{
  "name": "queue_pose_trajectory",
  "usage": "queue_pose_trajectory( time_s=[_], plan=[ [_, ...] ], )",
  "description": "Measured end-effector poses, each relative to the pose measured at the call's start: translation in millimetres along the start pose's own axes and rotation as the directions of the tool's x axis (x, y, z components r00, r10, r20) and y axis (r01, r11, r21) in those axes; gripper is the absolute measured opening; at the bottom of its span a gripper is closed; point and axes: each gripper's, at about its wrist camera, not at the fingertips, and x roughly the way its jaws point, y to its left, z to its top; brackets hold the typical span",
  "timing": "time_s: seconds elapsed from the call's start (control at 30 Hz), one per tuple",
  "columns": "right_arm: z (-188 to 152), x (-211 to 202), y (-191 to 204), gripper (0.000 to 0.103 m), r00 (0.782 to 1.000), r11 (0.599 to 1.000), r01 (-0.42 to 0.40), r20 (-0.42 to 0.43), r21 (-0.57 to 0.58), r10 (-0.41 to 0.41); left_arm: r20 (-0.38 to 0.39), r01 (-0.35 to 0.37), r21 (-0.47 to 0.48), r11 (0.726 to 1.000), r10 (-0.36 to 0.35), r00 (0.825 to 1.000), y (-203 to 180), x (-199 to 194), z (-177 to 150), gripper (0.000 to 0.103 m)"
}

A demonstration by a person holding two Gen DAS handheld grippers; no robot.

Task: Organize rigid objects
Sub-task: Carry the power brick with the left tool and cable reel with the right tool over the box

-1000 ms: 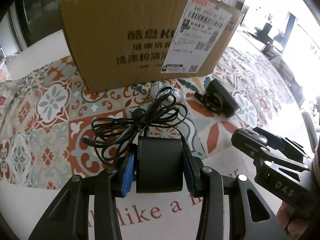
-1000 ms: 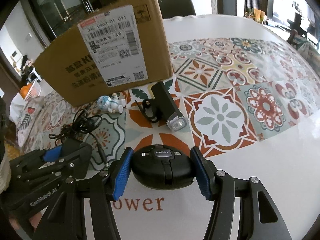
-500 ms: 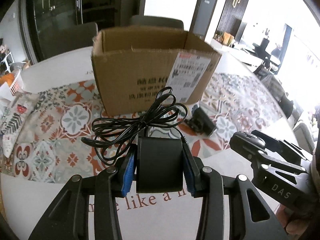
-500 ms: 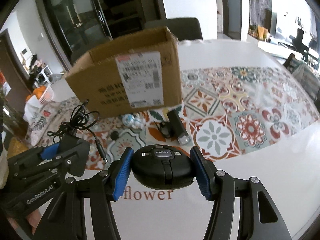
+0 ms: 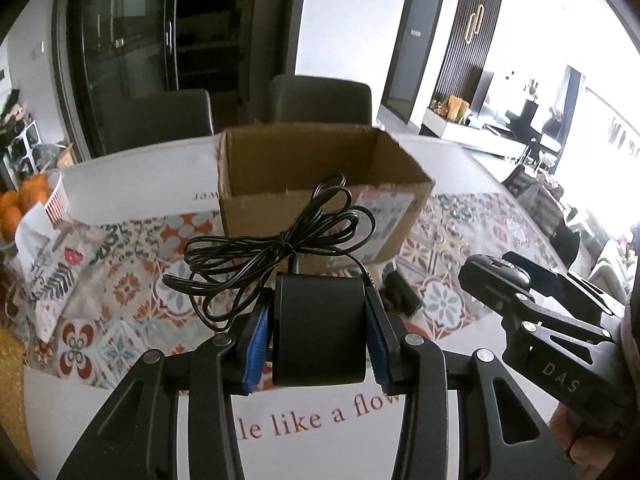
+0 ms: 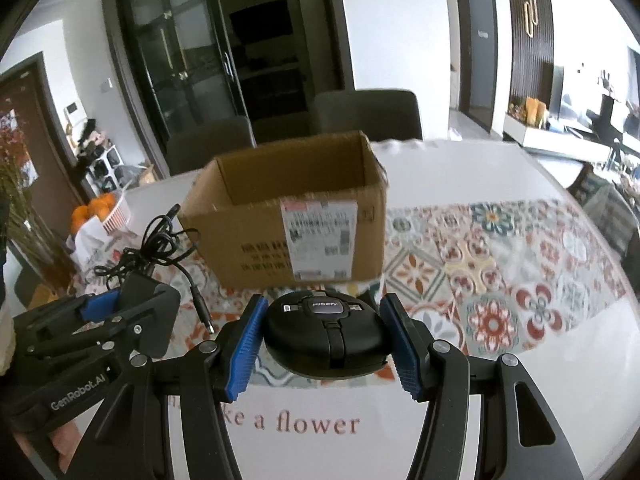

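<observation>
In the left wrist view, a black power adapter (image 5: 320,330) with its bundled cable (image 5: 276,248) is clamped at lower centre by the left gripper (image 5: 319,344), below the open cardboard box (image 5: 320,184) at centre.

In the right wrist view, a round black cable reel (image 6: 324,334) is pinched at lower centre by the right gripper (image 6: 324,340). The carrying step is judged under way; both items must next be brought over the box's opening and released.

Both grippers same build: matte black skeleton arms with cutouts, silver round screws at pivots, ribbed blue pads on fingers. Left gripper (image 5: 320,344) has white "GenRobot.AI" lettering on its side, right gripper (image 6: 328,336) has "DAS" printed on side. No cables showing on either.
</observation>
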Motion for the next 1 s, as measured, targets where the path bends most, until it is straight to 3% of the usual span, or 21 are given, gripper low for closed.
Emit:
queue_pose_trajectory(
  time_s=[0.6,0.8,1.0],
  plan=[
    [78,-1,18,0.058,0.992,0.997,-0.016,0.121,-0.069,0.024,0.104,-0.021,0.032,0.999,0.017,0.994,8,-17,74,0.042],
    [105,13,18,0.058,0.991,0.996,-0.019,0.130,-0.084,0.029,0.087,-0.020,0.029,0.999,0.017,0.996,12,0,101,0.042],
    [131,38,14,0.058,0.995,0.995,-0.040,0.085,-0.091,0.048,0.046,-0.028,0.026,0.999,0.026,0.999,14,23,124,0.042]
  ],
)
